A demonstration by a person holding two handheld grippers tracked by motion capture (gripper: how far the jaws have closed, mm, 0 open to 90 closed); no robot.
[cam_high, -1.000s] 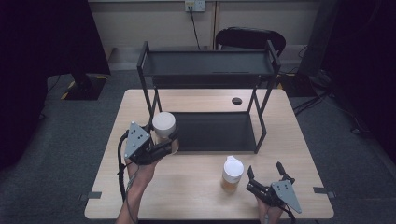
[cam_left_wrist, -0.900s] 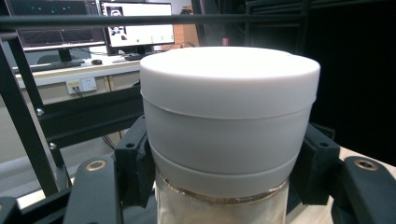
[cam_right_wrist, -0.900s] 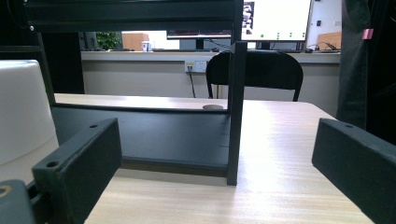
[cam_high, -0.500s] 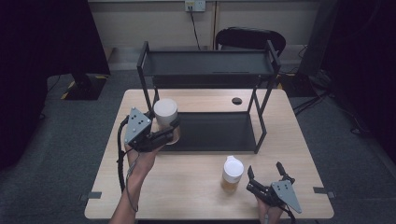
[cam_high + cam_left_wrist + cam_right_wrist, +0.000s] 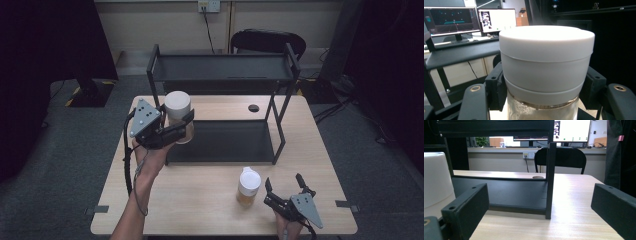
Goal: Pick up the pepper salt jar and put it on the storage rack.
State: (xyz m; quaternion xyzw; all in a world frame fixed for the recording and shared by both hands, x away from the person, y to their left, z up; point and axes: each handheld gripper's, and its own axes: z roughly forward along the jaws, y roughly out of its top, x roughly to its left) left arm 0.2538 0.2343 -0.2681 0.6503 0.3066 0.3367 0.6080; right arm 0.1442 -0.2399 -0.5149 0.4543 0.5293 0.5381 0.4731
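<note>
Jar with a white lid sits clamped in the left gripper, held upright above the table's left side, by the black rack's front left post; it looks clear of the lower shelf, though the angle makes that hard to judge. A second jar stands near the front edge, just beside the right gripper, whose jaws gape with nothing between them
</note>
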